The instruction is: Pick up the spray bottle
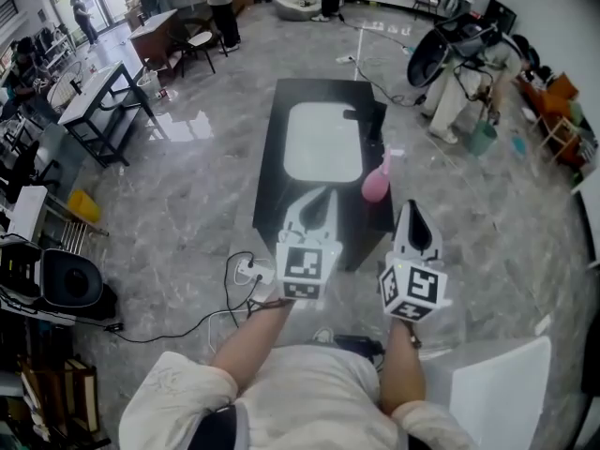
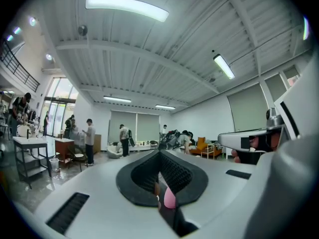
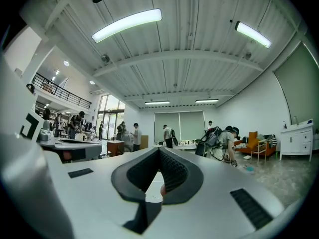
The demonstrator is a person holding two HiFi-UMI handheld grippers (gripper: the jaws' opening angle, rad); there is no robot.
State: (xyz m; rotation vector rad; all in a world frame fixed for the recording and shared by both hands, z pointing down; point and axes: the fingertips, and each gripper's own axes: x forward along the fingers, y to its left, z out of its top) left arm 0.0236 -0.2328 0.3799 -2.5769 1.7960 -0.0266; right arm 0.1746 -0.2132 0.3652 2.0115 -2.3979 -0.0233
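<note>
A pink spray bottle (image 1: 375,184) with a white trigger head stands near the right edge of a low black table (image 1: 272,157). Just left of it lies a white mat (image 1: 323,143). My left gripper (image 1: 323,197) is held level over the table's near end, left of the bottle and short of it, with its jaws shut and empty. To the bottle's near right my right gripper (image 1: 410,208) hovers by the table's near right corner, also shut and empty. In the left gripper view the pink bottle (image 2: 169,198) shows low through the gap behind the closed tips (image 2: 159,152). The right gripper's tips (image 3: 159,149) meet too.
A white power strip (image 1: 251,272) and its black cable lie on the marble floor by the table's near left corner. A white sheet (image 1: 497,392) lies at the lower right. Desks (image 1: 98,111), chairs and several people stand farther back. A black item (image 1: 366,120) sits on the table's far right.
</note>
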